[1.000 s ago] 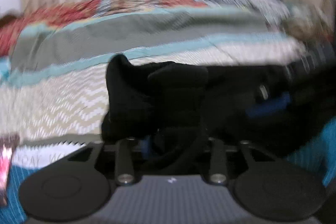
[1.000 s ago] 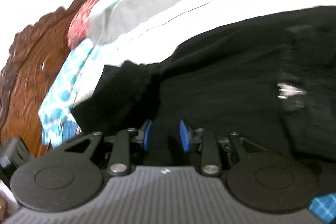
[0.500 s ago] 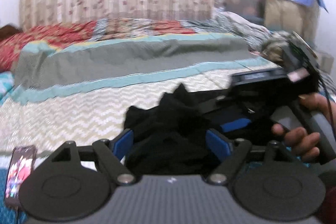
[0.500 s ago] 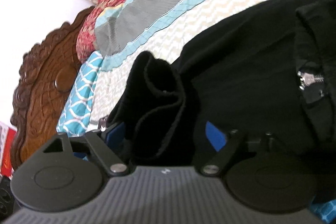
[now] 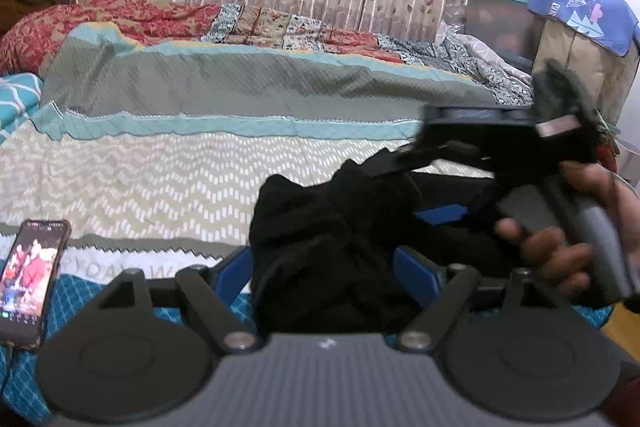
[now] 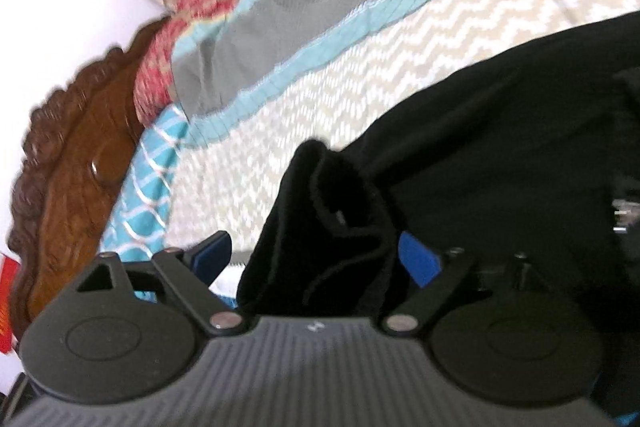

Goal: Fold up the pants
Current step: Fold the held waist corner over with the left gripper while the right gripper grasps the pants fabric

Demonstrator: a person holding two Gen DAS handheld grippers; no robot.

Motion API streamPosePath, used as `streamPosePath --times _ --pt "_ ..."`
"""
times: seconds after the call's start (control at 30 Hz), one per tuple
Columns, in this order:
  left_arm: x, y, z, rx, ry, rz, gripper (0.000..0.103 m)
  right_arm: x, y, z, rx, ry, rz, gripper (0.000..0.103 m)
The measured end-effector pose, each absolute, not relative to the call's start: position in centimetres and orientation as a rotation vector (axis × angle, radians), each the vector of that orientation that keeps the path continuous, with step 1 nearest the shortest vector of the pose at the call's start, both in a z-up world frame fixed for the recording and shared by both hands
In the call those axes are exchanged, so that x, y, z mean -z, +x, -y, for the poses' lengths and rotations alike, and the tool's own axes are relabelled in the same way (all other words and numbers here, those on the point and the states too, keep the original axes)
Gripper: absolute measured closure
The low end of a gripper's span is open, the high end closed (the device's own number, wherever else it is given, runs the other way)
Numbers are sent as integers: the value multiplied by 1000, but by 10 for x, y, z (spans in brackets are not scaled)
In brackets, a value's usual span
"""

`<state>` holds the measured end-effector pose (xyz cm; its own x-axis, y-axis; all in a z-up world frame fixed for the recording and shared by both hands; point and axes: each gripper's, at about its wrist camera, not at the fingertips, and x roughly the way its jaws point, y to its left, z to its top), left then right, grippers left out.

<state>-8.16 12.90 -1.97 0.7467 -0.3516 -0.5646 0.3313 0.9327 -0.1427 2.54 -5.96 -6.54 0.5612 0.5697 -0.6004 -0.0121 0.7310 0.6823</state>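
Black pants lie bunched on the bed's zigzag quilt. My left gripper is open, its blue pads either side of a rumpled fold of the pants, not pinching it. In the right wrist view the pants spread to the right, with a cuff-like fold standing up between the blue pads of my open right gripper. The right gripper and the hand holding it also show in the left wrist view, just right of the bunch.
A phone with a lit screen lies at the bed's near left edge. Pillows and a folded grey-teal blanket lie behind. A carved wooden headboard is at the left. Boxes and a covered stack stand at the right.
Both grippers were shut on the pants a second ago and have opened. The cloth has dropped into a bunch between the pads. The left gripper has pulled back and risen a little.
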Motion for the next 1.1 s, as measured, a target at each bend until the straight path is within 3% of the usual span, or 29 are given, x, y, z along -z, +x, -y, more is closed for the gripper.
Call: streamPosePath --times 0.23,0.3,0.37,0.4,0.47,0.8,1.03,1.1 --pt "27 -80 -138 365 -65 -655 22 97 26 55 -308 644 -1004 7" --pt "29 -76 -142 359 -96 -673 22 95 28 57 -317 667 -1014 14" --pt "31 -73 -145 356 -131 -689 22 96 29 61 -363 712 -1029 53" --pt "31 -72 -146 355 -146 -695 22 96 30 61 -369 724 -1040 57" --pt "31 -71 -149 350 -159 -699 22 91 31 59 -387 708 -1029 74" --pt "21 -61 -151 336 -209 -700 22 33 15 92 -458 635 -778 78" --pt "17 -52 -128 377 -180 -706 22 79 8 142 -197 619 -872 78" --pt "16 -48 -118 396 -163 -707 22 94 7 149 -136 648 -911 72"
